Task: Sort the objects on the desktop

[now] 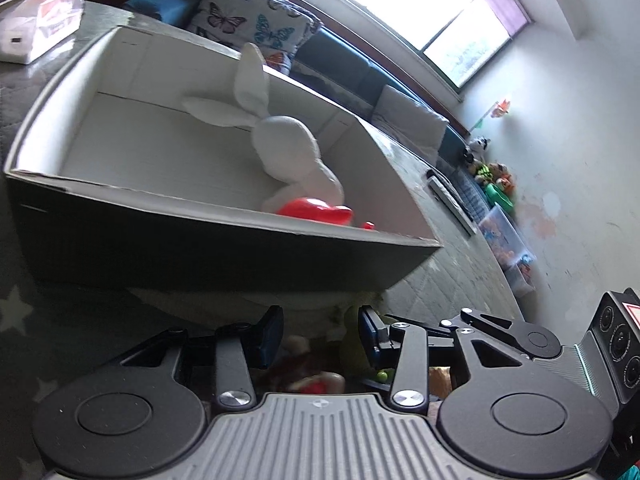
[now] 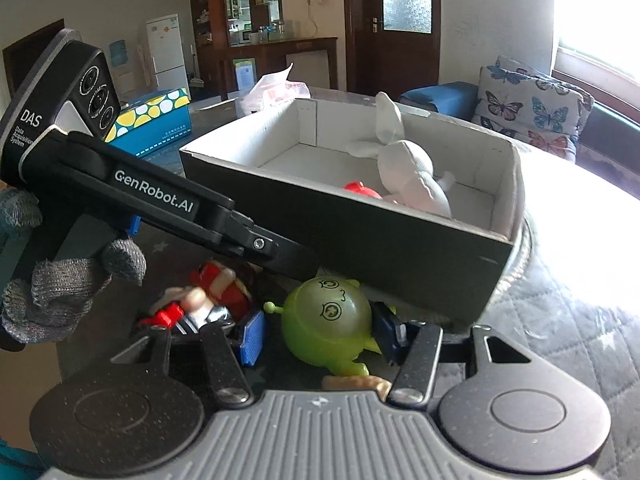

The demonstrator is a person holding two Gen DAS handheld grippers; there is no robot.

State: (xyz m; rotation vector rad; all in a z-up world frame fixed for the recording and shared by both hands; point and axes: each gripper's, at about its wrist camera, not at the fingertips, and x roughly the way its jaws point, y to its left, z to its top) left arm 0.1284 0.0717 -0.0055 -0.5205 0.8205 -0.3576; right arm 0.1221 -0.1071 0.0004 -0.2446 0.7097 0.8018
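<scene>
Blocking box (image 2: pixel 360 236) beyond green toy (image 2: pixel 326 316)

One box (image 2: pixel 400 236) holds two toys: one white rabbit (image 2: pixel 412 176) and one red piece (image 2: pixel 360 191). Lower centre lie one green alien (image 2: pixel 326 316) and one red-and-white figure (image 2: pixel 208 300). Two grippers show, the left (image 2: pixel 296 264) and the right (image 2: pixel 320 344).

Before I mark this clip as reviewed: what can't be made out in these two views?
- Red toy in the box: both views, mostly hidden by the near wall and the white rabbit.
- Right gripper around the green alien toy: right wrist view, pad contact unclear.
- Red and white figure: the left gripper crosses it in the right wrist view; dark and blurred in the left wrist view.
- Toys by the far wall: too small.
</scene>
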